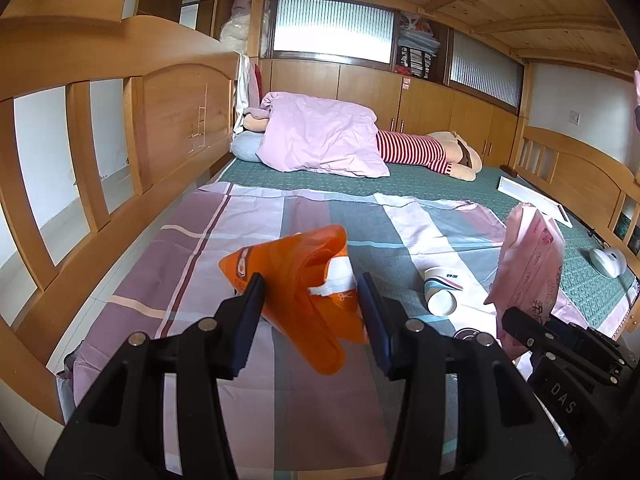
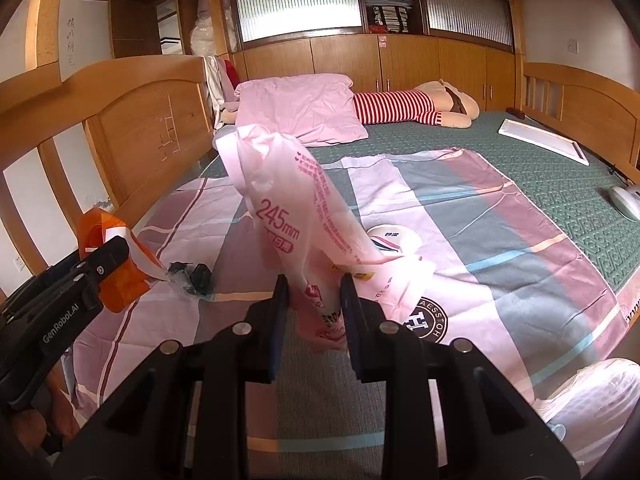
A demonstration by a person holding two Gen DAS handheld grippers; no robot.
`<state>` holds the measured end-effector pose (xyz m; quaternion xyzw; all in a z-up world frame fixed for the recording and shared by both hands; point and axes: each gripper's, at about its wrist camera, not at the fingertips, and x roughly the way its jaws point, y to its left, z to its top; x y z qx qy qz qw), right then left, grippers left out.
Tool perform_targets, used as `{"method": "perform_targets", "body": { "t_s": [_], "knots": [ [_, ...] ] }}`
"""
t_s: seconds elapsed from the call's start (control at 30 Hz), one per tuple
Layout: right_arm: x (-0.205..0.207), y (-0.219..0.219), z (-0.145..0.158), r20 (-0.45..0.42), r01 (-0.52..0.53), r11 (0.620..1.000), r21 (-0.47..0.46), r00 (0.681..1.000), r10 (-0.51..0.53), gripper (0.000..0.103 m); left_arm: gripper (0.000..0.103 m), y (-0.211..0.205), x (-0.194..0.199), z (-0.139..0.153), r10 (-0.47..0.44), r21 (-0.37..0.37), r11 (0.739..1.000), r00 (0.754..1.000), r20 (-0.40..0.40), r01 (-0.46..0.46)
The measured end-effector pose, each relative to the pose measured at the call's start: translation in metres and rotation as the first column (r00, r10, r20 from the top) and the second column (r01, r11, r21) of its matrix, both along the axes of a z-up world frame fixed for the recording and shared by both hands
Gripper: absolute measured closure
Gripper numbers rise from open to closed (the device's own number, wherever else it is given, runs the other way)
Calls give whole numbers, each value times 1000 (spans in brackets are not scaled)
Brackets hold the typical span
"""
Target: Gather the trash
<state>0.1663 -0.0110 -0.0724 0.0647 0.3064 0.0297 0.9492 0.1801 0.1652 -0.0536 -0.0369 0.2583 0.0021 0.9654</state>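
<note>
on a wooden bunk bed, a person working two hand-held grippers gathers litter off a striped sheet. the right gripper point(image 2: 314, 300) has its jaws pinching the lower end of a crinkled pink plastic wrapper printed "245mm" point(image 2: 288, 216), which stands lifted clear of the bed, its long axis running up and away from the jaws and leaning toward the left headboard, its open top end pointing to the far wall. the left gripper point(image 1: 310, 312) has its jaws pressed on an orange plastic bag with a white patch point(image 1: 296, 280), held just above the sheet with its crumpled mouth facing up and to the right, toward the wrapper.

the step in hand looks like bringing the pink wrapper over to the orange bag, which seems to serve as the trash sack. the next move would call for swinging the wrapper's free end over the bag's mouth and keeping that mouth spread enough to take it, since the film is limp and may fold or catch on the rim.

further out, a white paper cup with a blue band point(image 1: 440, 292) lies on its side on the plaid bedsheet in pink, grey and mauve point(image 1: 256, 216), its open end toward the camera, not yet collected. a small dark crumpled scrap point(image 2: 192, 276) sits on the sheet just beside the orange bag.
</note>
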Motion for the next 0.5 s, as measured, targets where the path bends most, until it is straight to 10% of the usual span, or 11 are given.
{"method": "perform_targets", "body": {
  "t_s": [0.5],
  "knots": [
    [-4, 1, 3, 28, 2, 1000, -15, 1000, -2, 76, 54, 0, 0, -1, -1, 4, 1000, 1000, 3, 1]
  ]
}}
